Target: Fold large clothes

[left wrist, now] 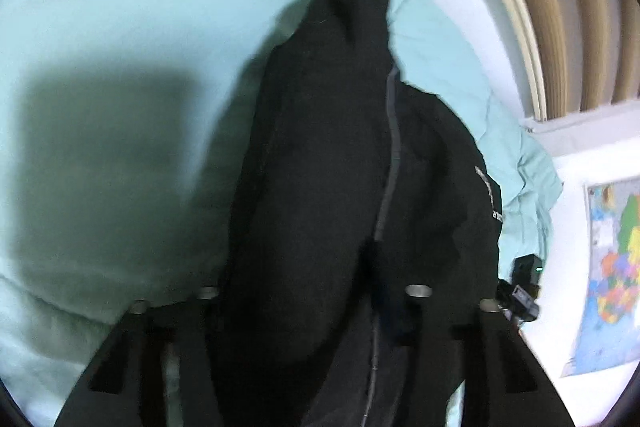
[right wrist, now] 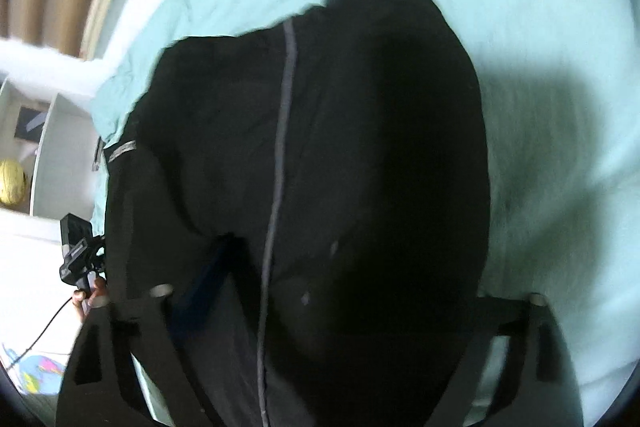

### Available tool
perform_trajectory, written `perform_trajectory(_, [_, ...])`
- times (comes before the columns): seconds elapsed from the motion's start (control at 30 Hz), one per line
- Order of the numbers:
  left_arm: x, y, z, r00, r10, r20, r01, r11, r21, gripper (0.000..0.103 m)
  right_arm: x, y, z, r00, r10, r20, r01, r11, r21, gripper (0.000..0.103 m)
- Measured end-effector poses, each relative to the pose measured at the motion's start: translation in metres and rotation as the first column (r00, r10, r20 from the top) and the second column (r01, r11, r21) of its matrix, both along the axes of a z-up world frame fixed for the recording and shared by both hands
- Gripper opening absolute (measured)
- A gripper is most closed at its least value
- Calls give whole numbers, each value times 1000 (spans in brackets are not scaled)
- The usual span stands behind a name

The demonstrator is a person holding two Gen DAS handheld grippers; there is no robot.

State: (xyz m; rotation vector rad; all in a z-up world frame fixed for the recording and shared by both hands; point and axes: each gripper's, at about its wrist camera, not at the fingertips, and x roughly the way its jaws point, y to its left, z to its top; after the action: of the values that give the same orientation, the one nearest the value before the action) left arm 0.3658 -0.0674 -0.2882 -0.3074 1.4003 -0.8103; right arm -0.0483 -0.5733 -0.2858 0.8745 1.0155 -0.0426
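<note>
A black jacket with a grey zipper line lies lengthwise on a pale teal bed sheet. Its near end rises up between my fingers. My left gripper has the bunched fabric filling the gap between its two black fingers. In the right wrist view the same jacket fills the wider gap of my right gripper, and the sheet shows beyond it. A reflective strip marks the jacket's left edge. The pads are hidden by cloth.
Beige curtains hang past the bed's far edge. A coloured map is on the white wall. The right gripper's housing sits beside the jacket. A hand holds the left unit, and a white shelf stands behind it.
</note>
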Motion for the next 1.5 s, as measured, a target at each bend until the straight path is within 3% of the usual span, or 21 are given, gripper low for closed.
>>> perform_trajectory(0.07, [-12,-2,15,998,-9,60,10,1000,-5,32,-7,5,11,1000,10,19,-9,999,-35,55])
perform_trajectory(0.17, [-28,2,40,994,-1,105,10,996,-85,28,-19,12,33,998,31,62,-26,997,-77,39])
perform_trajectory(0.3, [-52,11,79,989,-11,147,37,983,-178,24,-38,31,73,990,53,129,-35,990,-137,33])
perform_trajectory(0.47, [-96,23,133,976,-17,217,69,970,-235,21,-73,61,124,976,65,207,-25,981,-192,28])
perform_trajectory(0.67, [-146,75,189,957,-27,290,112,953,-282,21,-91,75,127,966,79,248,-11,965,-261,28])
perform_trajectory(0.83, [-193,100,207,951,-34,307,127,950,-286,21,-111,83,119,967,88,240,-18,960,-281,28])
perform_trajectory(1.03, [-240,141,189,969,-35,246,102,959,-266,21,-169,108,105,983,83,166,-37,964,-264,28])
perform_trajectory(1.13, [-253,158,163,976,-39,212,86,973,-214,20,-193,115,78,992,79,97,-52,967,-248,28])
perform_trajectory(1.17, [-255,163,149,980,-36,198,76,977,-199,14,-198,118,65,995,81,65,-62,964,-260,28])
perform_trajectory(1.23, [-252,169,122,991,-15,130,42,977,-209,12,-203,118,37,997,80,13,-74,966,-248,28])
perform_trajectory(1.3, [-249,171,93,995,21,100,-6,990,-143,12,-206,115,6,997,44,-57,-58,964,-258,32])
perform_trajectory(1.37, [-242,182,57,995,88,44,-86,996,-26,16,-212,103,-18,993,-23,-114,-8,964,-265,48])
perform_trajectory(1.4, [-238,187,46,994,110,13,-110,994,3,20,-216,94,-31,987,-57,-149,20,971,-237,51])
perform_trajectory(1.43, [-234,197,32,989,141,-39,-141,990,5,26,-220,86,-41,982,-79,-169,44,979,-201,54])
perform_trajectory(1.5, [-232,215,20,969,196,-148,-207,977,-58,27,-239,66,-60,975,-140,-171,128,988,-82,55])
